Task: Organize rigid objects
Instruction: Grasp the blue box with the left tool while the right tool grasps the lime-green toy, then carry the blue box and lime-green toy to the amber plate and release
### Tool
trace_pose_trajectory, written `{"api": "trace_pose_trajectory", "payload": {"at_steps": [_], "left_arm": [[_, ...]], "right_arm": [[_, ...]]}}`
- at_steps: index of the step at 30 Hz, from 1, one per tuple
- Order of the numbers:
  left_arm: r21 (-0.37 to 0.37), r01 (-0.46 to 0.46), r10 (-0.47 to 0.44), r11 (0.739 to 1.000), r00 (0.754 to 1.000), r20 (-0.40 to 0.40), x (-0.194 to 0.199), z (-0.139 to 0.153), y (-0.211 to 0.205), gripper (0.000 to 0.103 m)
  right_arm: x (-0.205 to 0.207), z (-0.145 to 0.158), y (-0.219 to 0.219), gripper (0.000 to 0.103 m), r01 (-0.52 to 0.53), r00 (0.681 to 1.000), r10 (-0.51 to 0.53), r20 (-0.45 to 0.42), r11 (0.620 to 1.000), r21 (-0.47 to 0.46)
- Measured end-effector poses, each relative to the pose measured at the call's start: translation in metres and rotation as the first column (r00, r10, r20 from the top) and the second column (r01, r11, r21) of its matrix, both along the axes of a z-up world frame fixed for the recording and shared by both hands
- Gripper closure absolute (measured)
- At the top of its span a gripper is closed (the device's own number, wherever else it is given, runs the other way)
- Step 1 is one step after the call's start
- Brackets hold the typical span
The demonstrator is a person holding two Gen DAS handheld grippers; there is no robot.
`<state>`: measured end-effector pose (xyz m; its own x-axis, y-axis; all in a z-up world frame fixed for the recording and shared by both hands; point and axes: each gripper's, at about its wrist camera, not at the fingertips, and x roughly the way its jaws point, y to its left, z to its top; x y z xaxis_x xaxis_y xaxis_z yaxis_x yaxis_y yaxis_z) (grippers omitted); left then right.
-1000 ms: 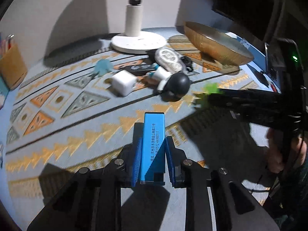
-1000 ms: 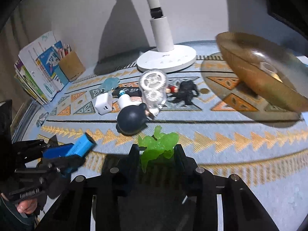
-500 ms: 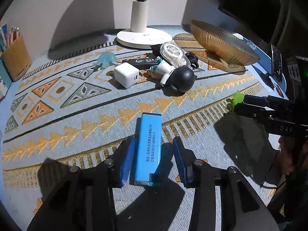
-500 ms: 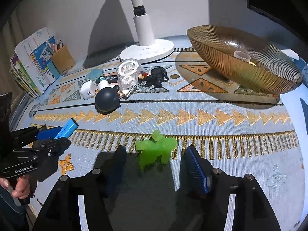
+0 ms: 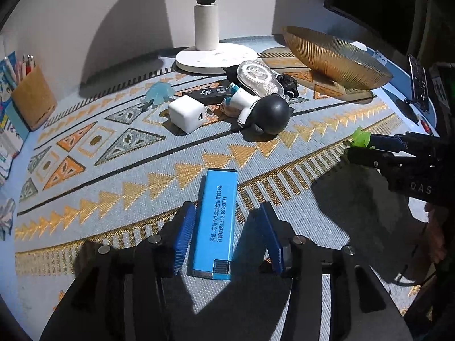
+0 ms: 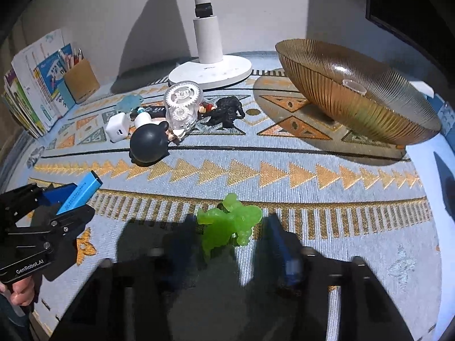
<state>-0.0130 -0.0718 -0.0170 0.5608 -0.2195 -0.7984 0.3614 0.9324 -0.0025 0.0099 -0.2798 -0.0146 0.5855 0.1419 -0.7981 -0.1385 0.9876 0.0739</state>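
Note:
A blue rectangular box (image 5: 217, 221) with printed text lies flat on the patterned mat. My left gripper (image 5: 226, 210) straddles it, jaws opening, with a gap between each blue pad and the box. In the right wrist view the same box (image 6: 85, 187) pokes out of the left gripper (image 6: 71, 201) at the left edge. A translucent green toy figure (image 6: 227, 221) rests on the mat between the fingers of my right gripper (image 6: 227, 227). Its jaws are closing, blurred, and the pads do not touch the figure. The left wrist view shows that green figure (image 5: 359, 137) at the right gripper's tips (image 5: 366, 147).
Farther back lies a cluster: a white charger cube (image 5: 186, 113), a black round-headed doll (image 5: 268, 113), a clear gear-filled dispenser (image 5: 258, 75), a black figure (image 6: 227, 109) and a pale blue figure (image 5: 159, 93). Behind are a white lamp base (image 5: 216, 56), a gold ribbed bowl (image 5: 335, 59) and a pencil holder (image 5: 32, 99).
The left jaws let go of the blue box, which now lies on the mat. The right jaws released the green figure, spread wide, then narrowed again.

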Motion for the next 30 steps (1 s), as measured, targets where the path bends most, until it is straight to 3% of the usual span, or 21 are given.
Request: {"api": "trace_pose_trajectory", "payload": {"at_steps": [1,2,3,6,9,14,18,23,26,30], "left_arm": [[0.0,-0.004,0.004,1.0,1.0,0.003,0.0,0.0,0.0,0.061],[0.0,-0.008,0.008,1.0,1.0,0.01,0.0,0.0,0.0,0.074],[0.012,-0.017,0.017,1.0,1.0,0.024,-0.001,0.001,-0.001,0.08],[0.042,-0.038,0.037,0.998,0.999,0.037,-0.002,0.003,-0.002,0.082],[0.019,-0.05,0.049,0.999,0.998,0.042,-0.003,0.011,0.002,0.082],[-0.025,-0.022,0.025,0.999,0.992,0.126,-0.006,0.054,-0.008,0.082],[-0.078,0.052,-0.033,0.996,0.974,0.226,0.0,0.107,-0.036,0.082],[-0.165,0.148,-0.092,0.975,0.947,0.308,0.03,0.167,-0.081,0.082],[-0.206,0.192,-0.113,0.959,0.933,0.342,0.056,0.192,-0.114,0.082],[-0.243,0.212,-0.128,0.946,0.938,0.321,0.09,0.194,-0.149,0.082]], "right_arm": [[-0.001,0.0,0.0,0.06,-0.007,1.0,0.007,0.003,1.0,0.006],[-0.001,0.0,0.0,0.061,-0.01,1.0,0.01,0.005,1.0,0.01],[-0.002,0.0,0.001,0.061,-0.012,1.0,0.011,0.006,1.0,0.013],[-0.007,0.005,-0.003,0.061,-0.019,1.0,0.017,0.024,0.998,0.053],[-0.012,0.016,-0.013,0.061,-0.013,0.999,0.008,0.051,0.995,0.101],[-0.025,0.061,-0.044,0.061,0.038,0.985,-0.057,0.162,0.992,0.118],[-0.033,0.115,-0.084,0.061,0.114,0.95,-0.143,0.278,0.987,0.117],[-0.032,0.176,-0.138,0.061,0.225,0.881,-0.263,0.392,0.964,0.139],[-0.023,0.197,-0.164,0.061,0.297,0.845,-0.333,0.418,0.943,0.15],[-0.007,0.199,-0.187,0.061,0.351,0.824,-0.394,0.408,0.919,0.18]]}}
